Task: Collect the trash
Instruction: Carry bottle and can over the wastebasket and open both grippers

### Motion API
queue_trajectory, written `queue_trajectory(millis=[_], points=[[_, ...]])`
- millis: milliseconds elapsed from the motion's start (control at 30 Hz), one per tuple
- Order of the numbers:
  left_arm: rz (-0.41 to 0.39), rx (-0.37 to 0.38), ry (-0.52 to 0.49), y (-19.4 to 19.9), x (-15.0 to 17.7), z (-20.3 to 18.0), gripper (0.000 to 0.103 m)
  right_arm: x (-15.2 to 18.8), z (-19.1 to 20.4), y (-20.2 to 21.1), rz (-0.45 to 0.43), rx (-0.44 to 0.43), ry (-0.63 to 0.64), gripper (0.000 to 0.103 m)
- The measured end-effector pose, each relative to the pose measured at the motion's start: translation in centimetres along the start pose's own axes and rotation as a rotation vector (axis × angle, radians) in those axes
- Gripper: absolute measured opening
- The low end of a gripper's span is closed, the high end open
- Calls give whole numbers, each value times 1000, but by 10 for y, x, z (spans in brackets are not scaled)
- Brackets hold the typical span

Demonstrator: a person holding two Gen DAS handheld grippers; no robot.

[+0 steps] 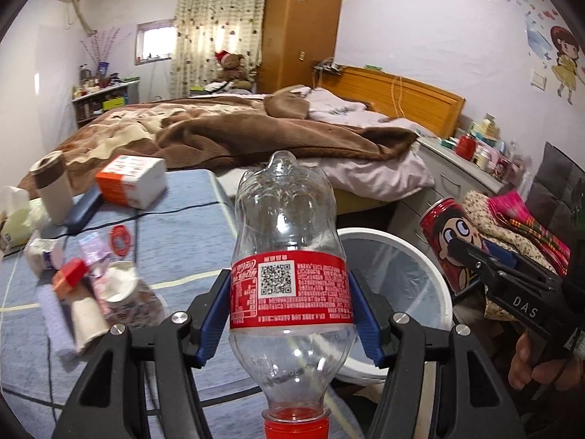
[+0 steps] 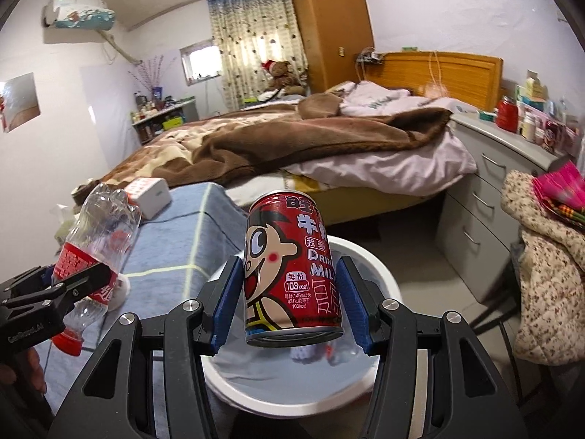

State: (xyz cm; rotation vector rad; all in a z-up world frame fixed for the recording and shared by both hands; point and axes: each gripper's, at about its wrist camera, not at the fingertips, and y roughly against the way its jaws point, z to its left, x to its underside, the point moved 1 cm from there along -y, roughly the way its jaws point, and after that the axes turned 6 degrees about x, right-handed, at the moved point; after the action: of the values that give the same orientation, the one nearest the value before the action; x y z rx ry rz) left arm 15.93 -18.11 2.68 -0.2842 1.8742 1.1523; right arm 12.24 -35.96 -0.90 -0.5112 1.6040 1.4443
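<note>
The bed (image 2: pixel 292 146) fills the back of the room, and in front of it the table under a blue cloth (image 1: pixel 175 226) carries the remaining litter: a white and orange box (image 1: pixel 131 181), a cup (image 1: pixel 53 186) and a heap of wrappers and paper cups (image 1: pixel 95 285). Just off the table's edge stands the white bin (image 2: pixel 387 281), lined with a bag, placed low so things can be dropped in from above. The left gripper (image 1: pixel 290 285) is clamped on the empty plastic bottle (image 1: pixel 289 241) at its red label, cap toward the camera, near the bin's rim. The right gripper (image 2: pixel 292 281) has its blue pads pressed to the red milk can (image 2: pixel 290 263), held right over the bin, probably ready to let go
</note>
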Motion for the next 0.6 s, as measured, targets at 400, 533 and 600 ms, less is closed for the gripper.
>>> queue_trajectory(millis=[400,533,600], points=[[98,78,-43,-53,7,-37,64,22,-26,-31,128,57,-7,54],[127,79,-56,-70,8,-42,64,25,-31,-40,158,72,-6,54],[140,79,-57,-76,9,-42,64,25,-34,-45,169,74,-6,54]])
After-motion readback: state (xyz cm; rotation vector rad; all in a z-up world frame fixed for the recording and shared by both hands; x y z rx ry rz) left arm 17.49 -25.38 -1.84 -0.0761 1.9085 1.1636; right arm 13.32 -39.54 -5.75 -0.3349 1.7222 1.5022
